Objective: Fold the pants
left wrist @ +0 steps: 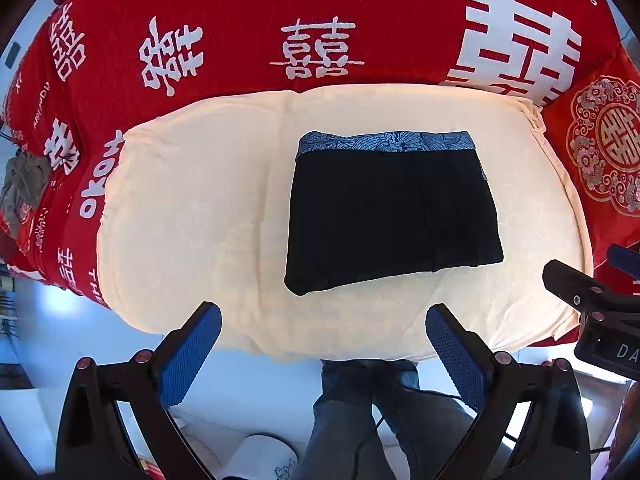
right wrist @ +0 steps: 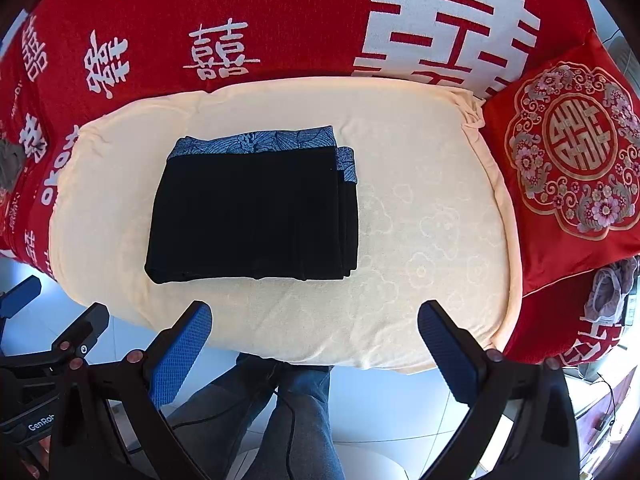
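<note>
The pants (left wrist: 394, 216) are lying folded into a compact black rectangle on the cream blanket (left wrist: 192, 216), which is covering a red bedspread (left wrist: 360, 24) printed with white characters. The blue patterned waistband is running along the far edge of the bundle. In the right wrist view several stacked layers are showing at the bundle's right edge, with a corner of waistband sticking out there.

The left gripper (left wrist: 322, 344) is hovering off the near edge of the blanket, jaws standing wide apart and holding nothing. The right gripper (right wrist: 314, 340) is doing likewise, jaws spread and empty, with the bundle lying ahead and to its left. Neither is touching the cloth.

Judgement: the folding is appearing essentially complete, and the step in hand is looking like a withdrawal or final check. If a further move is called for, it is most likely squaring the offset layers at the right edge. A red embroidered cushion (right wrist: 572, 160) is sitting just beside the blanket's right end.
</note>
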Available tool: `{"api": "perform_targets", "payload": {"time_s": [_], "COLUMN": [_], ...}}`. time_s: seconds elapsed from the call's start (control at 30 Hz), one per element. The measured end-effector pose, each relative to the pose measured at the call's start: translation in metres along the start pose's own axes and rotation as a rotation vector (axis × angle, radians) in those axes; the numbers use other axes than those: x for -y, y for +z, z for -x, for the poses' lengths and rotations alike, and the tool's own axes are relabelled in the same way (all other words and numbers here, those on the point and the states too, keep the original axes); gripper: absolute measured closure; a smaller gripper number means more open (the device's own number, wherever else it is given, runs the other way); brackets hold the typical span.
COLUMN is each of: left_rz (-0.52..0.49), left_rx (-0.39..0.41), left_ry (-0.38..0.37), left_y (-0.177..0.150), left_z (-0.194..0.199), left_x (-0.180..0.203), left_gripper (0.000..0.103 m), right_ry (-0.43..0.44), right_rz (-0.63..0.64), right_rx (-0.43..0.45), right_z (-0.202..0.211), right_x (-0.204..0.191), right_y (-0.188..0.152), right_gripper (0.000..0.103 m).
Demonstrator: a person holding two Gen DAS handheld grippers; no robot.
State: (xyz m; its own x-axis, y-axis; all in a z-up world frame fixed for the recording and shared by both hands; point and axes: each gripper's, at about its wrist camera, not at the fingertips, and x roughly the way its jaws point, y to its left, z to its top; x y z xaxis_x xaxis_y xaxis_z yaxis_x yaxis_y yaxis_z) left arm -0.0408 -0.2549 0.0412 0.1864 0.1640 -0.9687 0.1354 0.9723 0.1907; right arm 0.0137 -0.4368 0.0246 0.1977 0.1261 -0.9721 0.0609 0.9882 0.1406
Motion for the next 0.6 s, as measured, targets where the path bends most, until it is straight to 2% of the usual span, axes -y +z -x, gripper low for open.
{"api": "perform_targets", "payload": {"time_s": [0.6], "left_rz": [-0.002], "left_rx": [0.007], "left_ry": [0.005], "left_y": [-0.0014], "left_z": [0.0039], "left_x": [0.0025], "left_gripper": [0.0], "right_ry": [0.008], "right_rz": [0.005], "right_rx": [0.004], "right_z": [0.0007], "right_x": [-0.0017], "right_y": [-0.001], "right_gripper": [0.0]}}
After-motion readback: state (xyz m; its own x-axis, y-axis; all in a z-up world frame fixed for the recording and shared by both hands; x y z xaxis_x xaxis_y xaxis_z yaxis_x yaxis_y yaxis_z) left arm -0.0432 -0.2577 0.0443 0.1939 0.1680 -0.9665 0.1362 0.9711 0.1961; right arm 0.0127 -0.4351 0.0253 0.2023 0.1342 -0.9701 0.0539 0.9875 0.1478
